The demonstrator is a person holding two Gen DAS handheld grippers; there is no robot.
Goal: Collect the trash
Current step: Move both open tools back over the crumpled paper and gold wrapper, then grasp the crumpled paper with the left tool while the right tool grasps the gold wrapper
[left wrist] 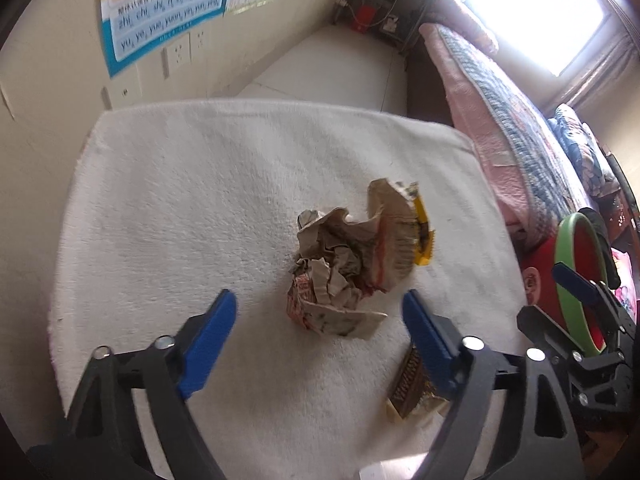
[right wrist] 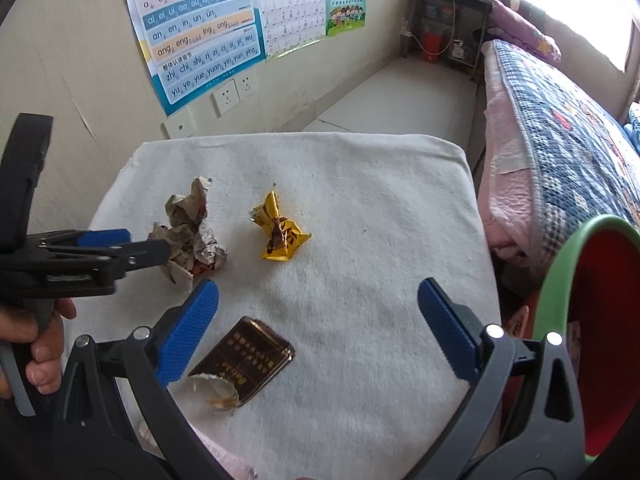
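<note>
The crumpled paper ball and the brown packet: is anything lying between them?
No. In the right wrist view only bare white towel separates the crumpled grey paper ball from the flat brown packet.

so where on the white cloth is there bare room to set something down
The far half of the white cloth, beyond the yellow wrapper, is bare, as is the right side toward the bed. The near left is crowded: crumpled paper, brown packet and both grippers.
</note>
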